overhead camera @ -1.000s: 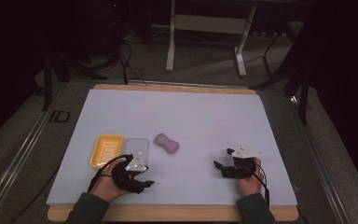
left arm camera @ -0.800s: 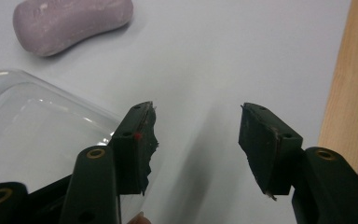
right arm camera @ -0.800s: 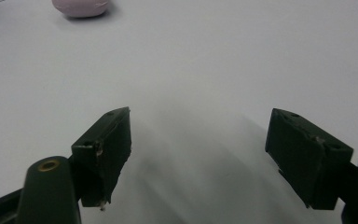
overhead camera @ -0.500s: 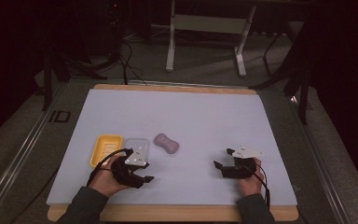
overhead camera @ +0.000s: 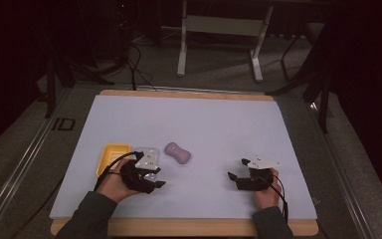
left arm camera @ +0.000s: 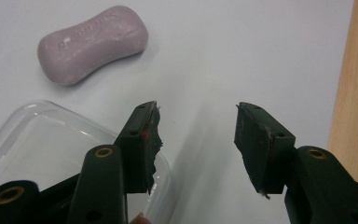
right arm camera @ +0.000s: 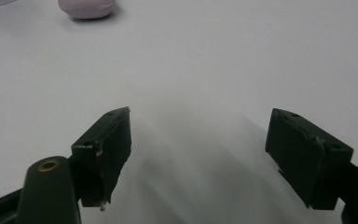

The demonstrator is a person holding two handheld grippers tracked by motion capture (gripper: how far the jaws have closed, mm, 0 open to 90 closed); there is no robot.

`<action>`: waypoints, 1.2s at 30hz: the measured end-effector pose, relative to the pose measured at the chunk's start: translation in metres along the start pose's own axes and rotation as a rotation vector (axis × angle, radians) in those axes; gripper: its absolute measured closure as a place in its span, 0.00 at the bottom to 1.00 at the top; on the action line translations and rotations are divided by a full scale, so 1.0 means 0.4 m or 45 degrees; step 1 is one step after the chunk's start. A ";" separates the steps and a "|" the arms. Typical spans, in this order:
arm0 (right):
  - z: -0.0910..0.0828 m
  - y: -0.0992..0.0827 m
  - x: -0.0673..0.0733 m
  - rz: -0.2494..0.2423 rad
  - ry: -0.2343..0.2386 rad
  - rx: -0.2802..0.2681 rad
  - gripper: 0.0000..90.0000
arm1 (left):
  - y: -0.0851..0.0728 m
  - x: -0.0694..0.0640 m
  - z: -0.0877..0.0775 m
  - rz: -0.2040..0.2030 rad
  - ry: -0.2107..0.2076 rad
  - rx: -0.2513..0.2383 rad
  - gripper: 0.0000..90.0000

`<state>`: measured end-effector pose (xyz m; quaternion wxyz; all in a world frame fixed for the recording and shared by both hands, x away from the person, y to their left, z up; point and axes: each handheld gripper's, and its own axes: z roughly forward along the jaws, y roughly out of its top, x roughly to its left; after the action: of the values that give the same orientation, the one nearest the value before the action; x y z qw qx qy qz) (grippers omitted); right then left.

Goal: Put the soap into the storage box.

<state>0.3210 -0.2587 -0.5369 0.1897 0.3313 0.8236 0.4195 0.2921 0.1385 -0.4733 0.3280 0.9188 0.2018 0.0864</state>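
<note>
Two handheld grippers are seen low over a pale lilac sheet that covers a wooden-edged worktop in a dimly lit room. The left gripper is held by a hand near the front left of the sheet, its jaws spread wide with nothing between them; one jaw is poised just above the rim of a clear plastic container. A yellow tray is set directly beside that container, on its left in the high view. A lilac bar of soap, waisted in the middle and stamped with lettering too faint to read, lies flat on the sheet just beyond the container. The right gripper is held by the other hand at the front right, well apart from the soap, its jaws likewise wide and empty above bare sheet. Behind the worktop, grey carpeted floor is crossed by loose cables, and the white legs of a stand are planted there. The edges of the room are lost in darkness.
</note>
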 end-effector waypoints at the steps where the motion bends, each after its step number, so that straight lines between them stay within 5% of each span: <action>1: 0.000 0.000 0.000 0.000 0.000 0.000 0.24 | 0.002 0.002 0.000 -0.001 -0.002 -0.001 0.56; 21: 0.001 0.000 0.002 -0.014 0.000 0.003 0.24 | 0.042 0.039 0.014 0.015 -0.039 0.025 0.60; 36: 0.001 0.001 0.004 -0.020 0.000 0.008 0.24 | 0.053 0.086 0.030 0.002 -0.021 0.031 0.53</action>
<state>0.3202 -0.2573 -0.5369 0.1920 0.3253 0.8275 0.4154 0.3333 0.1316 -0.4683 0.3181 0.9237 0.1994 0.0767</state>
